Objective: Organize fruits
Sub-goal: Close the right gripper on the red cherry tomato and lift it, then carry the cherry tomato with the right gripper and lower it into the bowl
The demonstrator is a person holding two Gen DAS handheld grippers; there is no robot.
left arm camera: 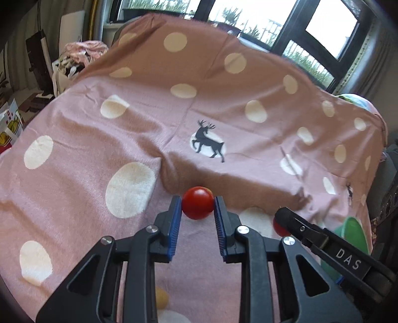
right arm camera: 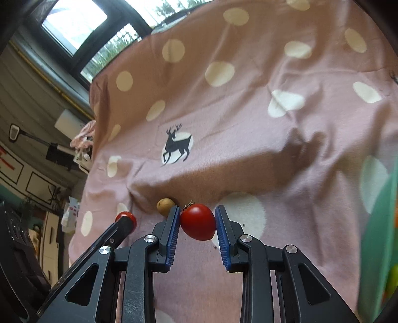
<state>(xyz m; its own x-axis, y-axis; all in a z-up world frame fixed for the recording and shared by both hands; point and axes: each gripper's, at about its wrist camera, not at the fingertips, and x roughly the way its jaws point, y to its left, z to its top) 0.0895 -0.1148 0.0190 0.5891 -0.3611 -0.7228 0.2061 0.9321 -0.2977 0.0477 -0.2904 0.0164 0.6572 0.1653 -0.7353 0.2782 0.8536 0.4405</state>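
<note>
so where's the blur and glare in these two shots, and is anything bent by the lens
Left wrist view: windows blown out white, edges curved by the fisheye, the gripped tomato sharp. Right wrist view: green container at the right edge smeared by blur, window overexposed, a broad shadow across the blanket.

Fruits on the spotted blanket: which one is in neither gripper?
The small tan round fruit lying on the pink blanket. The two red tomatoes are clamped: one in the left gripper, one in the right gripper.
</note>
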